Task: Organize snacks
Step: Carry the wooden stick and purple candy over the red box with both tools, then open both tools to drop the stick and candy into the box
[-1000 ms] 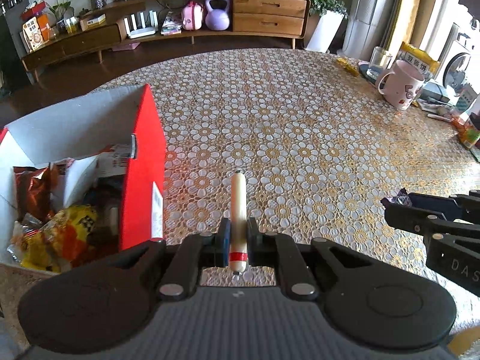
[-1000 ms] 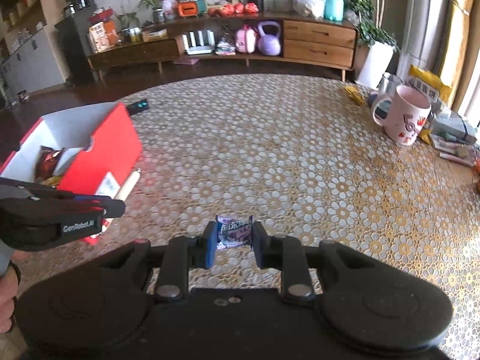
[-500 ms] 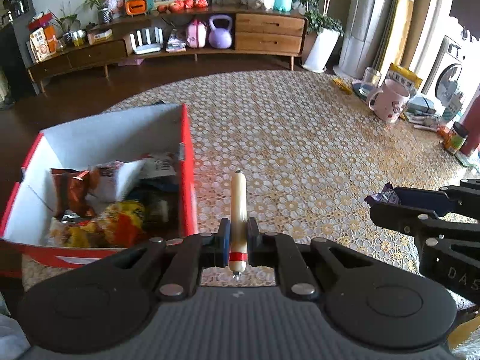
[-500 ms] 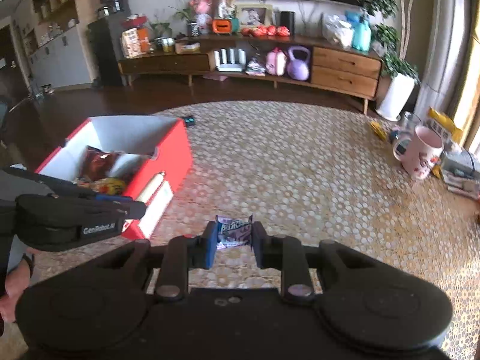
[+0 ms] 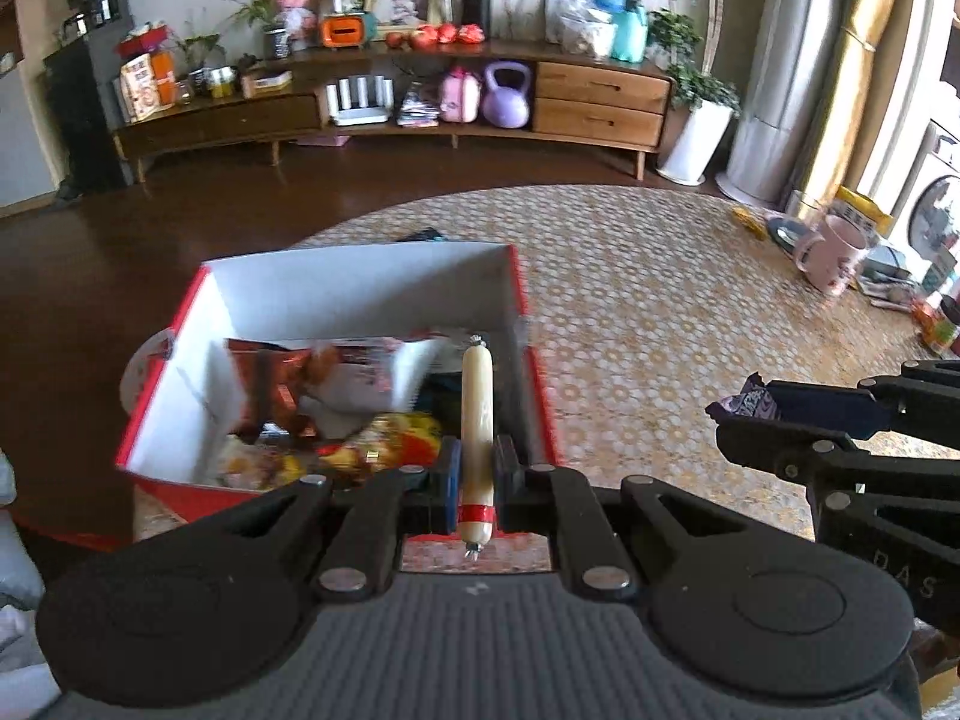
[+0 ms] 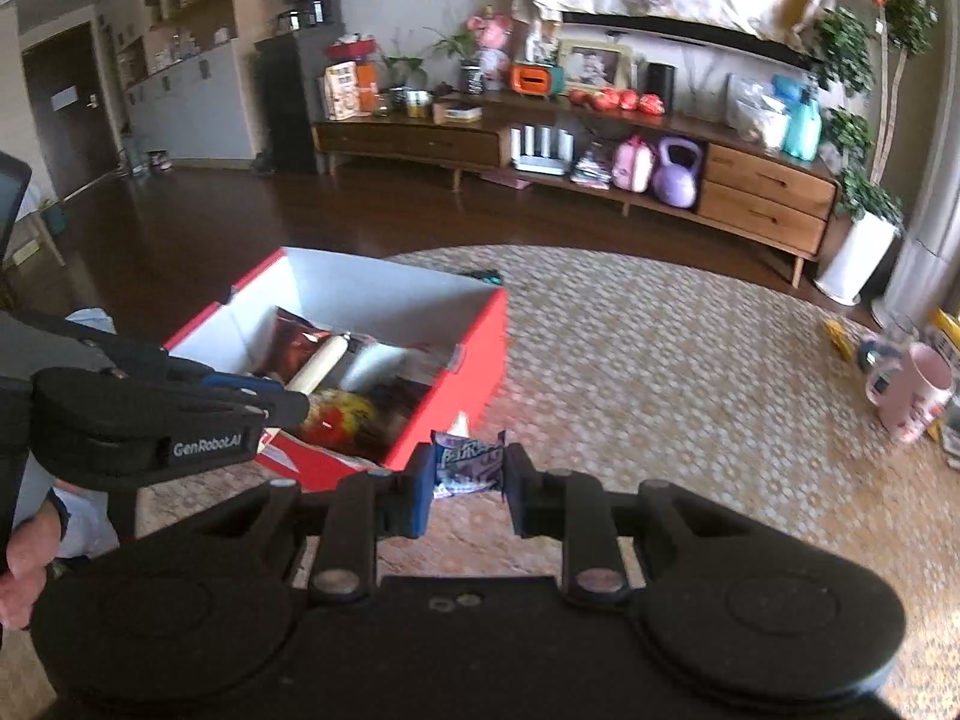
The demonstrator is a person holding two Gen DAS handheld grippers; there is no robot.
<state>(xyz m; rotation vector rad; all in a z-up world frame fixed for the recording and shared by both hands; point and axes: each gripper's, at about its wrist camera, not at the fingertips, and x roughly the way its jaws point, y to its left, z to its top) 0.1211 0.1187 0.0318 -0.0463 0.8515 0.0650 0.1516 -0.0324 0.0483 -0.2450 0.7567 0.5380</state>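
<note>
Sausage stick [image 5: 476, 420] sits clamped in the left gripper [image 5: 476, 477], poking out over the red box [image 5: 360, 276] of snacks. Right gripper [image 6: 468, 471] pinches a purple wrapper [image 6: 468, 459] beside the box. "GenRobot.AI" marks the left gripper.

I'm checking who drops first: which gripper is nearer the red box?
Left. The left gripper holds its sausage stick over the red box; the right gripper, with its purple packet, is outside it.
</note>
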